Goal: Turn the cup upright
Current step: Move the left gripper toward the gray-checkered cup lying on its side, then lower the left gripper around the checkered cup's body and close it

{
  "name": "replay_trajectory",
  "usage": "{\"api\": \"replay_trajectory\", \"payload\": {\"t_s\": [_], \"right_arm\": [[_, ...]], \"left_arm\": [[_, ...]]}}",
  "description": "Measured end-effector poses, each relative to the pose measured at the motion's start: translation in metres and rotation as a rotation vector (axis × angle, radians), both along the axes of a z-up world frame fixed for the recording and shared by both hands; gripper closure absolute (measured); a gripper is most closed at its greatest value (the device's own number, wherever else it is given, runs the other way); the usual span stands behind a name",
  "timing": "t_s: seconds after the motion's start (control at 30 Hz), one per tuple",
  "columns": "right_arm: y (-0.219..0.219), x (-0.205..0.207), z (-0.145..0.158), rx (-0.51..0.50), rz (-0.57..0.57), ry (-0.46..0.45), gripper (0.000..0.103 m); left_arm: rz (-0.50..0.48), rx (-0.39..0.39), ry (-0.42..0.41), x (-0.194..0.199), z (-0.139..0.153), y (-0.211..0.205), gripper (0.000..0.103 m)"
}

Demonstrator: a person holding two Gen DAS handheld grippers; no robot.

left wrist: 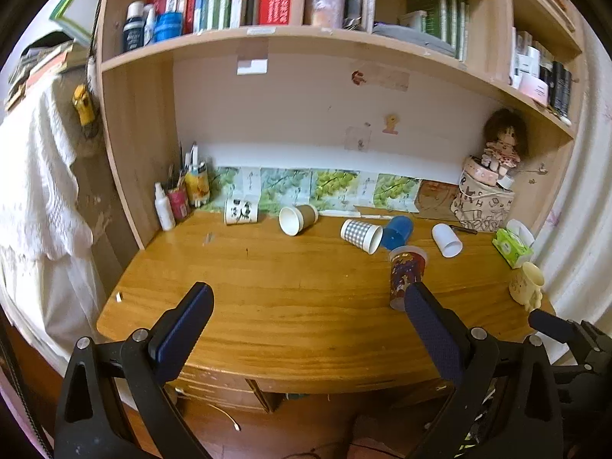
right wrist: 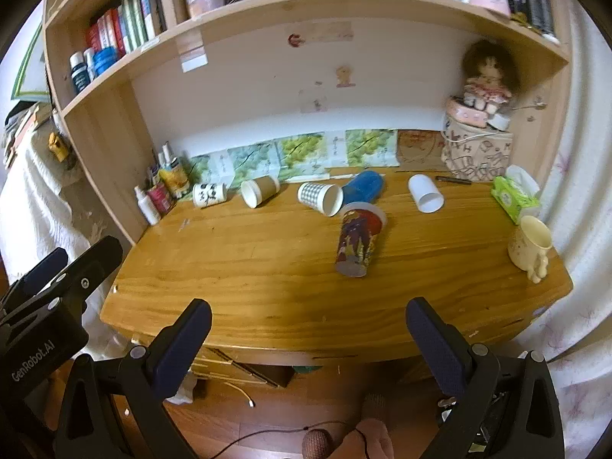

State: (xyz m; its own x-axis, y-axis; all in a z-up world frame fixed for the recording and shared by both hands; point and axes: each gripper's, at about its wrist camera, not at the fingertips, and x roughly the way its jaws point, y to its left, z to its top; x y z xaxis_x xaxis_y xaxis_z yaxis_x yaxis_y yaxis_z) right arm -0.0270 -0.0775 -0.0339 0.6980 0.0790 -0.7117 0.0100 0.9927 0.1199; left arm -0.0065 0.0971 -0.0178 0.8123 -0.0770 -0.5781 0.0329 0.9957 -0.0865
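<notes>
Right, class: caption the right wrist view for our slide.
Open right gripper faces a wooden desk strewn with tipped cups, the printed cup nearest.

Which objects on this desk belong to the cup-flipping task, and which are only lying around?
For the task: patterned tumbler, checked cup, brown cup, white cup, blue cup, panda cup, all on their sides.

Lying about: tissue box, doll, upright cream mug, pen holders.
</notes>
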Motion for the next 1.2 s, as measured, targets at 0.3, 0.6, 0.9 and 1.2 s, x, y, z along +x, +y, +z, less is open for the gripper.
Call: {"api": "replay_trajectory", "payload": {"t_s": [0.3, 0.6, 0.9, 1.2], "right_arm": [[-0.019, 0.036, -0.014, 0.048, 0.066, 0.063, 0.001], [-0.058, 0.093, -0.027, 0.113, 0.117, 0.12, 0.001], [-0.096, 0.159, -0.042, 0.193, 0.163, 0.178, 0.001], [-0.121, 0.212, -0.06, 0.242, 0.243, 0.238, 0.001]], "left_arm": [[0.089, -0.023, 0.084, 0.029, -0.016, -0.008, 0.002], [0.099, -0.038, 0.133, 0.077, -0.018, -0.036, 0.002], [0.102, 0.027, 0.138, 0.137, -0.015, -0.067, 0.003], [0.02, 0.212, 0.173, 0.191, -0.02, -0.105, 0.002]]}}
